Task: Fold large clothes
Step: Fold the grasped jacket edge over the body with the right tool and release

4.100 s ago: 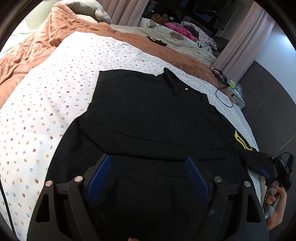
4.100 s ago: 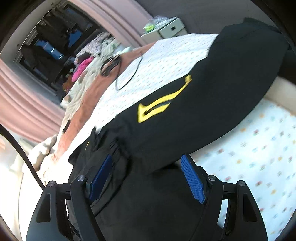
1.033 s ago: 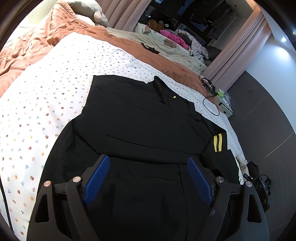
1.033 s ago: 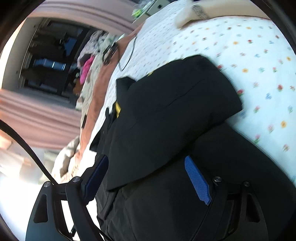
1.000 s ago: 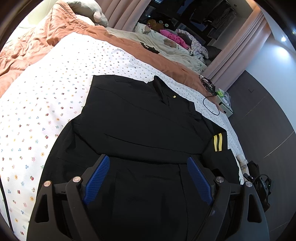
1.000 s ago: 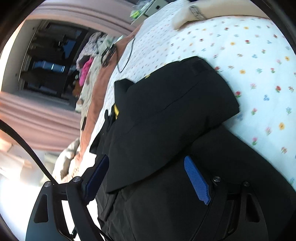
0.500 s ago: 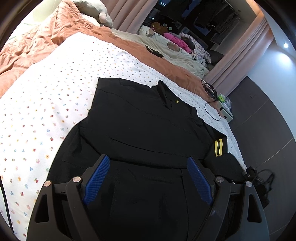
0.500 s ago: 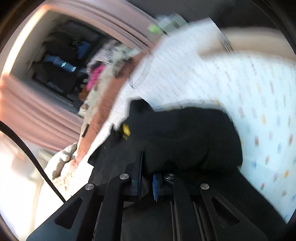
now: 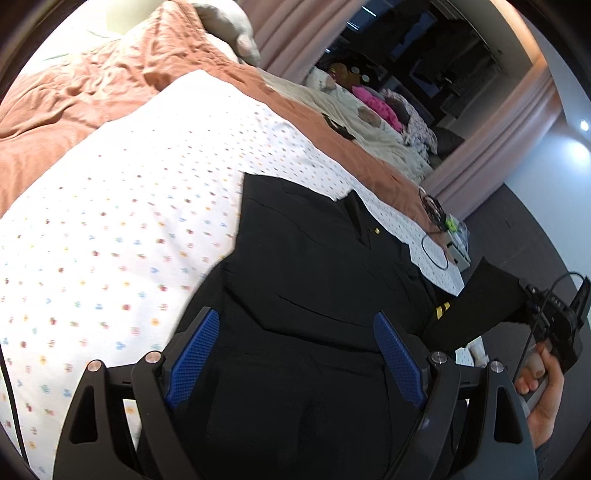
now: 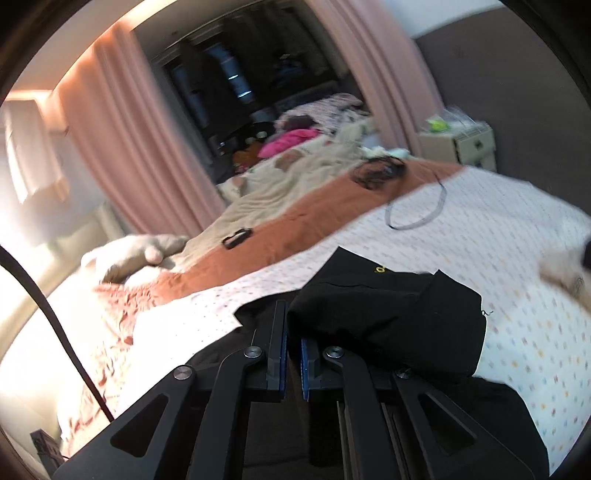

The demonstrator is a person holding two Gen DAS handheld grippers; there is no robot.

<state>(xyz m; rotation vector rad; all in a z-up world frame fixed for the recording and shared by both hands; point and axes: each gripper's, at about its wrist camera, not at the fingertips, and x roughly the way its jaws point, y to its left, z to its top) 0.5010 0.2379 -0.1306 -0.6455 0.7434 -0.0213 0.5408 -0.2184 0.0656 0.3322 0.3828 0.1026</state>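
A large black garment (image 9: 314, 266) with a small yellow chest mark lies flat on the flowered white sheet (image 9: 110, 221). My left gripper (image 9: 295, 350) hovers open over its lower half, with nothing between the blue pads. My right gripper (image 10: 291, 332) is shut on the black sleeve (image 10: 388, 317), whose cloth bunches over its right finger. In the left wrist view the sleeve (image 9: 480, 302) hangs lifted off the bed at the right, yellow stripes (image 9: 441, 310) at its base, with the right gripper (image 9: 526, 299) and a person's hand (image 9: 535, 391) behind it.
A rust-coloured blanket (image 9: 74, 96) and a pale pillow (image 9: 229, 29) cover the far side of the bed. A looped black cable (image 10: 413, 214) lies near the bed's corner, beside a nightstand (image 10: 472, 144). Pink curtains (image 10: 140, 129) and a cluttered second bed stand behind.
The right gripper went from open over the folded sleeve to shut on it, rolled upright and rose, lifting the sleeve off the bed. The left gripper shifted slightly, still open.
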